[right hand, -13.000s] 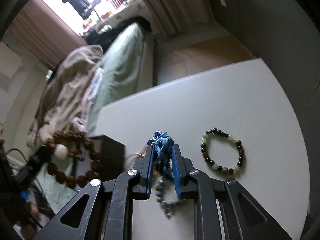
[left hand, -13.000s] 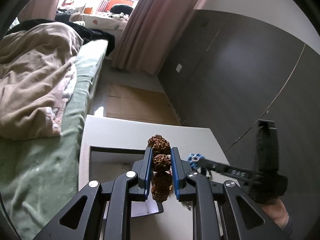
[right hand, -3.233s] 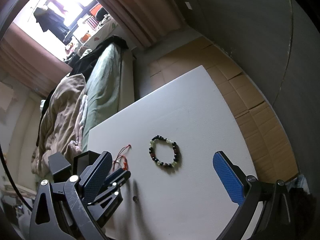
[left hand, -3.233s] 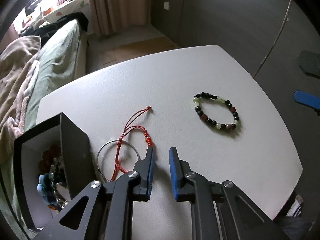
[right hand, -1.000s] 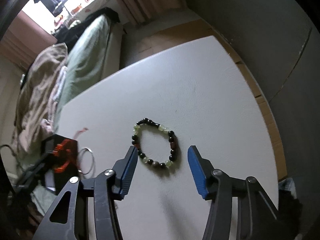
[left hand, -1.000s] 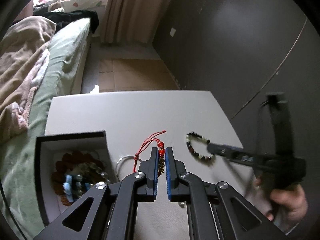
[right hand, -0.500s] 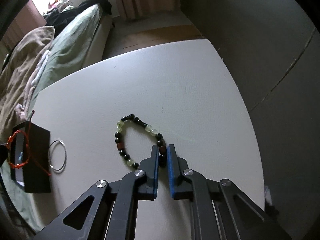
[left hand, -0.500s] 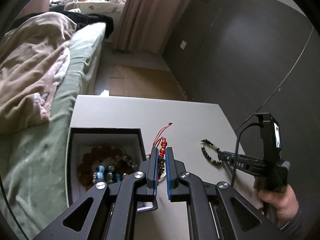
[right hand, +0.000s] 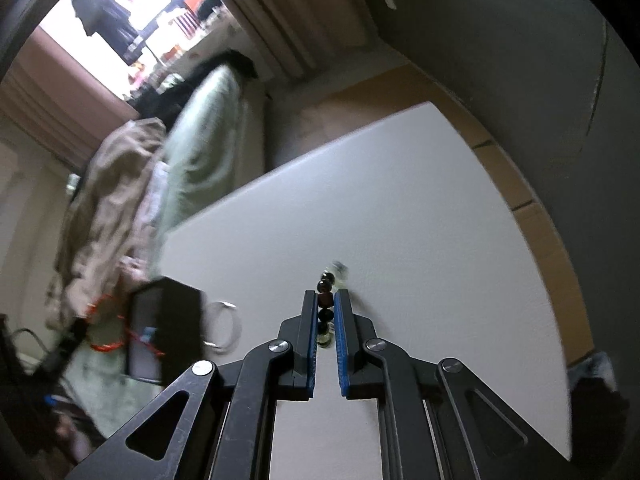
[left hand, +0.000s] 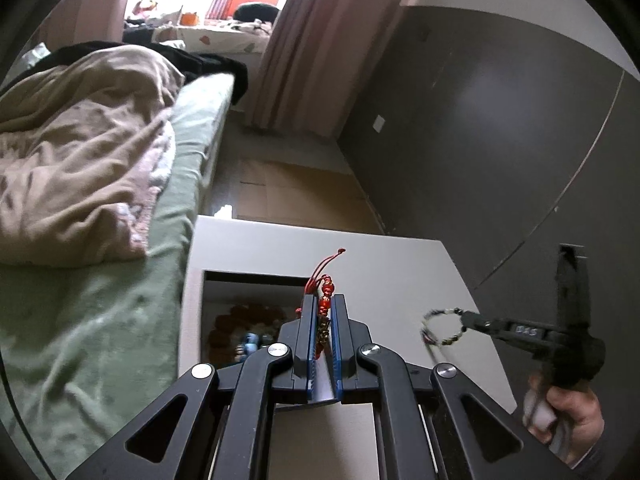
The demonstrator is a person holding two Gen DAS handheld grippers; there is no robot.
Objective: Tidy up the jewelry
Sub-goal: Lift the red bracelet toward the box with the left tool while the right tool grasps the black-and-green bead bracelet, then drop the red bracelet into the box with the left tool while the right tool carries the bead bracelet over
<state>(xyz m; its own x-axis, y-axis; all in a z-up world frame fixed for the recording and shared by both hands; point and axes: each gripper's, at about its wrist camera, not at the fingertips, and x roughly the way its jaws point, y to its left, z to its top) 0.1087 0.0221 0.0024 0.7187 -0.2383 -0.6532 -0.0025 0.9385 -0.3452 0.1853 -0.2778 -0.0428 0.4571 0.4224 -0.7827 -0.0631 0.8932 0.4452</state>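
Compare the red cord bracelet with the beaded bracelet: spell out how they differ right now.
The red cord bracelet is thin knotted string with a few red beads; the beaded bracelet is a ring of dark and pale green beads. The cord bracelet sits in the left gripper over the open box; the beaded one sits in the right gripper above the white table. Both are pinched between shut blue pads.

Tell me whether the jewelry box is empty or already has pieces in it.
Not empty. The left wrist view looks into the open jewelry box, where brown beads and blue beads lie on its floor.
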